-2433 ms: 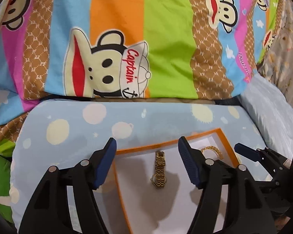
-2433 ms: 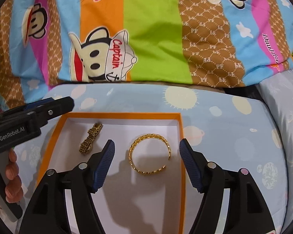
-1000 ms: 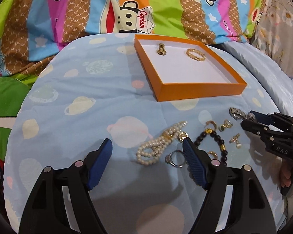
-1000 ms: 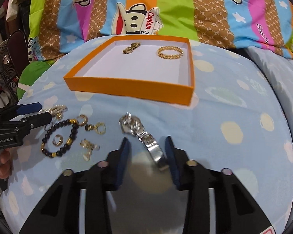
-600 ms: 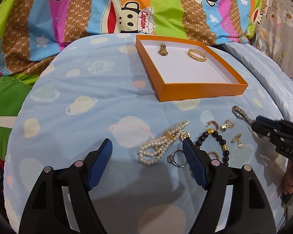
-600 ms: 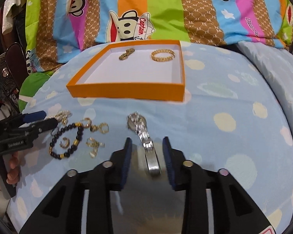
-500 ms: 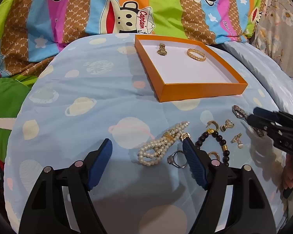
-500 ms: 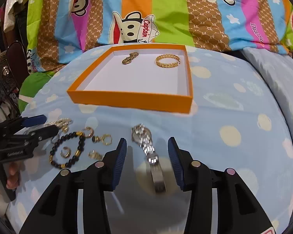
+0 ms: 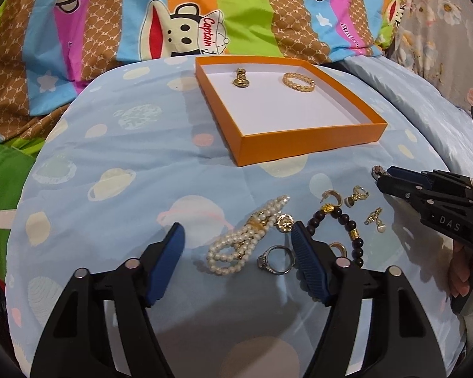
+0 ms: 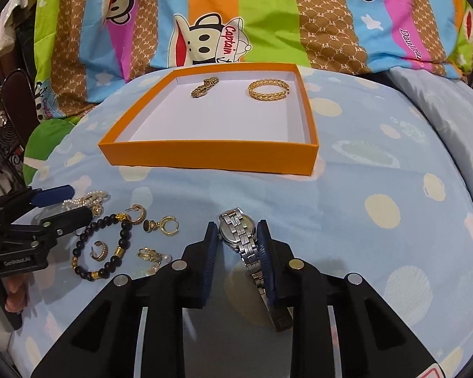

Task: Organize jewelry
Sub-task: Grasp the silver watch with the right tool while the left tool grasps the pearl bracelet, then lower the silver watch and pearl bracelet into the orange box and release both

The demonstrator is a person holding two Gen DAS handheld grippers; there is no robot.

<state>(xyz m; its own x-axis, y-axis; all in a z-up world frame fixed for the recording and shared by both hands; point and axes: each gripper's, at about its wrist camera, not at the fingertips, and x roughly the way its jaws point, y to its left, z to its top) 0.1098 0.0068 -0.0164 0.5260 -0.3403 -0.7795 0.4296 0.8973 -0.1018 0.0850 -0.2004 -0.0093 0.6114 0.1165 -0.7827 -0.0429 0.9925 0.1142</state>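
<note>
An orange box (image 9: 309,145) (image 10: 205,154) lies on the blue spotted cushion, with a gold watch (image 10: 205,87) and a gold bangle (image 10: 268,89) inside. My right gripper (image 10: 237,230) is closing, and its pads press both sides of a silver watch (image 10: 236,228) lying on the cushion; the strap trails back under the right finger. My left gripper (image 9: 236,236) hangs over a pearl bracelet (image 9: 236,245). Its jaws are closing but stand well apart from the pearls. A silver ring (image 9: 276,260) lies beside its right finger.
A black bead bracelet (image 10: 110,245), several gold earrings (image 10: 164,225) and small charms lie between the two grippers. A striped cartoon quilt (image 10: 268,15) rises behind the box. The cushion drops away at left and right, and a hand (image 9: 463,271) holds the right gripper.
Both grippers have pulled back from over the box to the loose jewelry. The right jaws opened a little, then closed onto the silver watch. The left jaws narrowed slightly around the pearls.
</note>
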